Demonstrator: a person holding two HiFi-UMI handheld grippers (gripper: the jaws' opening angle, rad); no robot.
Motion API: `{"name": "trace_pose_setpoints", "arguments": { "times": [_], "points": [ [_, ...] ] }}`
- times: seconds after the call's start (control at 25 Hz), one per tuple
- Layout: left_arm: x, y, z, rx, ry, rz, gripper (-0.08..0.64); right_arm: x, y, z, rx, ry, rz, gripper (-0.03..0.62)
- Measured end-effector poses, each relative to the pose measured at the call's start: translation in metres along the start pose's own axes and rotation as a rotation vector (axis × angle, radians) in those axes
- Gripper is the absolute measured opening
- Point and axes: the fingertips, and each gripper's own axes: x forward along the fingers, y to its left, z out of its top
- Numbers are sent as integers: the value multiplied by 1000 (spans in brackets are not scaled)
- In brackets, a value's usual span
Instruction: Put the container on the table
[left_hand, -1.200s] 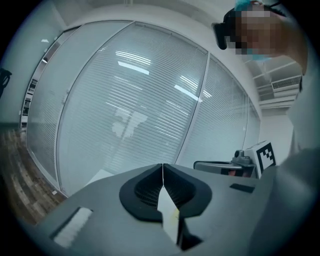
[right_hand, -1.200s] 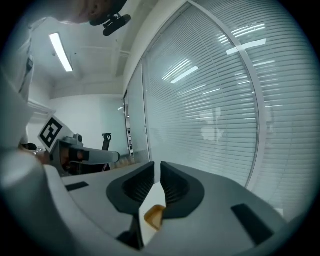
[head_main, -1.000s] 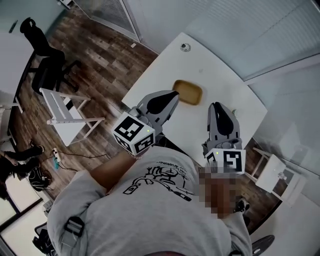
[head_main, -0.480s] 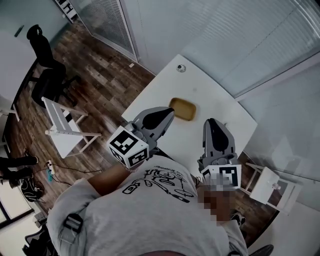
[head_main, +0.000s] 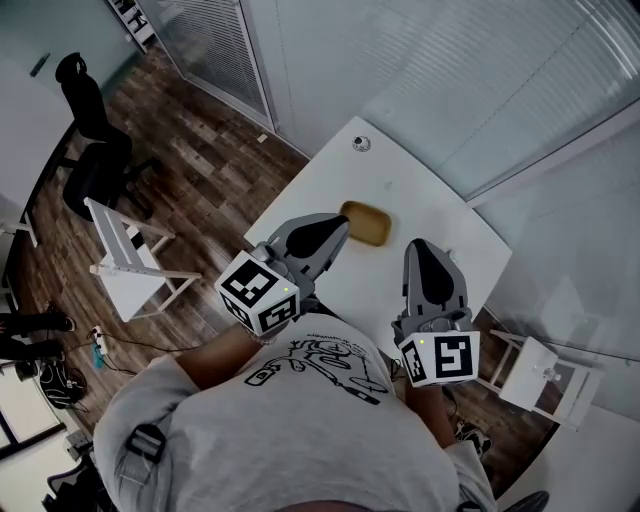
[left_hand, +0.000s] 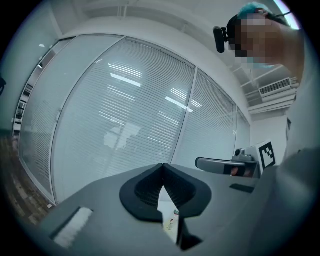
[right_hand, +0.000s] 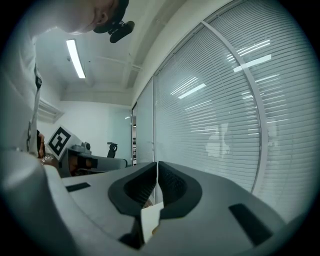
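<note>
Tan container (head_main: 365, 222): resting on white table (head_main: 420, 180), just beyond both jaw tips. Left hand-held gripper (head_main: 335, 228): pressed together, empty. Right hand-held gripper (head_main: 422, 255): just closed, pressed together, nothing between. Hazard, judged: careless forward sweep of either shoving container toward table edge.

Only the container (head_main: 366, 222) and a small round object (head_main: 361, 143) interrupt the bare table (head_main: 440, 200).

Camera set-up: one head view, two gripper views.
Head camera looked steeply down from high above the table (head_main: 420, 190), left gripper (head_main: 340, 222) and right gripper (head_main: 420, 248); each gripper camera sat close behind its jaws, facing level toward the blinded glass wall (left_hand: 125, 115) ahead of them, shared by all views.
</note>
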Motion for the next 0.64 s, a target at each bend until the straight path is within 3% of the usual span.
{"name": "trace_pose_setpoints", "arguments": {
  "times": [0.64],
  "points": [
    [-2,1,2,-1,-1,-16,6,1,0,2,-9,-2,-19,12]
  ]
}}
